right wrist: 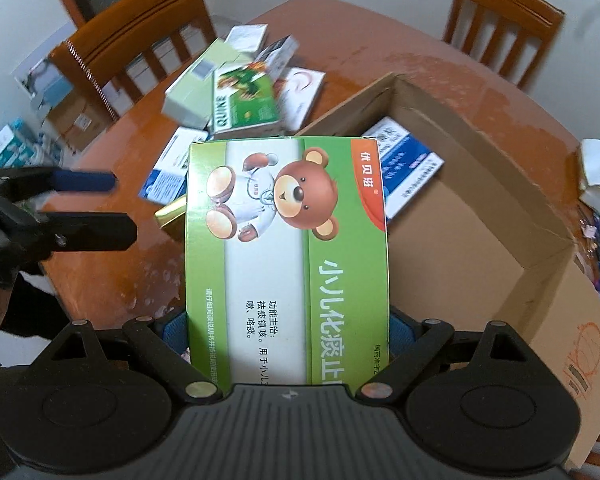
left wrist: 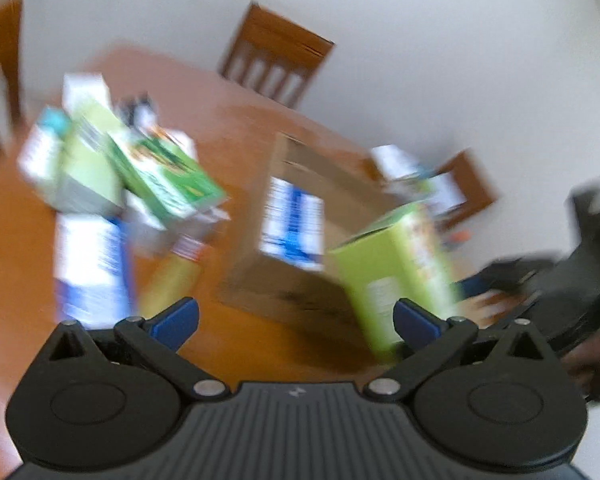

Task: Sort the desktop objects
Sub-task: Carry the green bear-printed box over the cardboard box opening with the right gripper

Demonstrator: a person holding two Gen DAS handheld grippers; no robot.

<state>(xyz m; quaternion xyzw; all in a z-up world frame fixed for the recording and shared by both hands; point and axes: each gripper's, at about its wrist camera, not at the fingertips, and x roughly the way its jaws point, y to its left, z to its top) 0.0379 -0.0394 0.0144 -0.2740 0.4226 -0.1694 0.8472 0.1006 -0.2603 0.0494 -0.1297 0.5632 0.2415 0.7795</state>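
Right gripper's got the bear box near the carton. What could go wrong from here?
1. The right gripper pinches only the near end of the green bear box; the long overhang may tilt or slip.
2. The box could catch on the cardboard carton wall going in.
3. The left gripper hangs open close by; the two may collide.

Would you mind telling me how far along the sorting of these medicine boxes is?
Early on. Done: one blue-and-white box lies in the cardboard carton. In hand: the right gripper is clamped on the green bear box, near the carton's edge. The left gripper is open and empty. Left: a pile of boxes on the table.
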